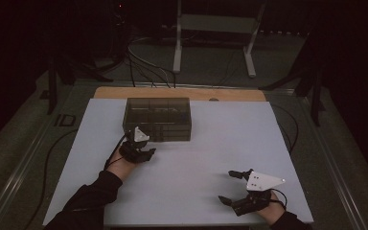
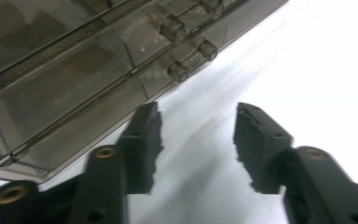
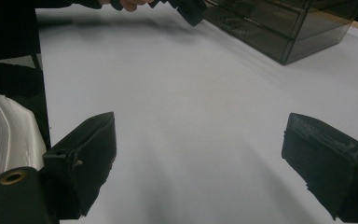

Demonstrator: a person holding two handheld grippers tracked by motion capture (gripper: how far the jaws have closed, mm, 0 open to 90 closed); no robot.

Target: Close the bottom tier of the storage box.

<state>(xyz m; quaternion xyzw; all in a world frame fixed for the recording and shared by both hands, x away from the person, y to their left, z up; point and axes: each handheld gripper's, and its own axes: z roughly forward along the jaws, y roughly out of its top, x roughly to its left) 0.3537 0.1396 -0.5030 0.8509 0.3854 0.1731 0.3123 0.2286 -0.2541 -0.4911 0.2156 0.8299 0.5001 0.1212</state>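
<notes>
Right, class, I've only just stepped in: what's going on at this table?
A person works at a white table with a claw in each hand. The left claw is open and sits right at the front of a smoky clear drawer box, near its small round knobs, holding nothing. The right claw is also open and empty, apart from the box near the table's near edge.

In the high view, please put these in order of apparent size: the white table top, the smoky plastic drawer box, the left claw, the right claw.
1. White table top
2. Drawer box
3. Right claw
4. Left claw

The right claw is nearer the camera and open wider, so the last two are uncertain.
</notes>
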